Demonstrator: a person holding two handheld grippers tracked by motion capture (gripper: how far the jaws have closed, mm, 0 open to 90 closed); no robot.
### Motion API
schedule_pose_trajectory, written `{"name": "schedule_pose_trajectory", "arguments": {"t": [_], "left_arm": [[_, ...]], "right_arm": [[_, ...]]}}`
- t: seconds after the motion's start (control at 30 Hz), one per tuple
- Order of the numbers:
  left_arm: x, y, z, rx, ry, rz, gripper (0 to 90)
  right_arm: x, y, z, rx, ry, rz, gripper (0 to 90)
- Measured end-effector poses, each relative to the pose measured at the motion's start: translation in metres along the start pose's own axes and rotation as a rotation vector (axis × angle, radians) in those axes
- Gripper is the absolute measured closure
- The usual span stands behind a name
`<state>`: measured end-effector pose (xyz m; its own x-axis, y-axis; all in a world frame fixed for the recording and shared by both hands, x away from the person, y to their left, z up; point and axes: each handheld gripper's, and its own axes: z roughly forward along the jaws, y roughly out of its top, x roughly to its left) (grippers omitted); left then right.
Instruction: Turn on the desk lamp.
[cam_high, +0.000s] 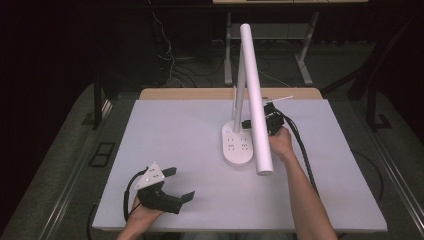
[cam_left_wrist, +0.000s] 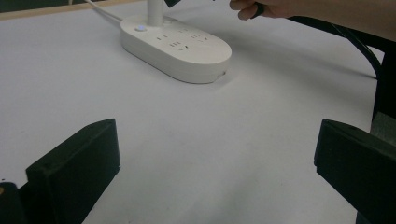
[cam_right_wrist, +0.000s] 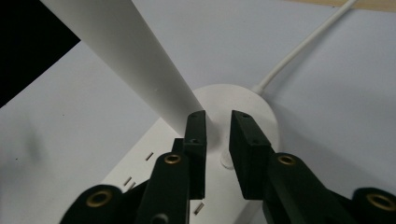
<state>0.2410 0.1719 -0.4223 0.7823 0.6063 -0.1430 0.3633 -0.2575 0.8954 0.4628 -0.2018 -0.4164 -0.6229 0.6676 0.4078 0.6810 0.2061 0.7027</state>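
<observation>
A: High view first, and nearest to us we have the left gripper low at the table's near left corner, jaws spread wide and holding nothing, the person's left hand wrapped behind it

B: We see the same from the left gripper view: two black jaws far apart over bare white table, with the lamp base well ahead of them

A: Moving up the table, we reach that base near the middle, a white oval with sockets on its top and a small round button by the stem

B: And the right hand sits just to its right, the right gripper reaching in toward the stem, partly hidden by the long white lamp head

A: Right gripper view now: we see its jaws nearly together, a narrow gap left, nothing clamped between them, hovering above the base beside the upright stem

B: Farthest back, a white cord runs from the base toward the table's far edge
</observation>
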Motion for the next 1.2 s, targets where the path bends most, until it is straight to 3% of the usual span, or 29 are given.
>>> {"name": "schedule_pose_trajectory", "arguments": {"t": [0.3, 0.53, 0.67, 1.0, 1.2], "left_arm": [[0.000, 0.000, 0.000, -0.001, -0.001, 0.000, 0.0], [0.000, 0.000, 0.000, -0.002, -0.001, 0.001, 0.0], [0.000, 0.000, 0.000, 0.000, -0.001, 0.002, 0.0], [-0.001, 0.000, 0.000, 0.005, -0.004, 0.006, 0.0], [-0.001, 0.000, 0.000, 0.006, -0.003, 0.007, 0.0]], "right_arm": [[-0.006, -0.003, 0.008, 0.002, 0.000, 0.009, 89.2], [-0.011, -0.007, 0.015, 0.018, 0.017, 0.032, 89.3], [-0.015, -0.010, 0.017, -0.002, 0.041, 0.047, 89.4], [-0.013, -0.012, 0.016, 0.000, 0.023, 0.036, 89.7], [-0.015, -0.015, 0.017, -0.022, 0.035, 0.044, 89.7]]}}
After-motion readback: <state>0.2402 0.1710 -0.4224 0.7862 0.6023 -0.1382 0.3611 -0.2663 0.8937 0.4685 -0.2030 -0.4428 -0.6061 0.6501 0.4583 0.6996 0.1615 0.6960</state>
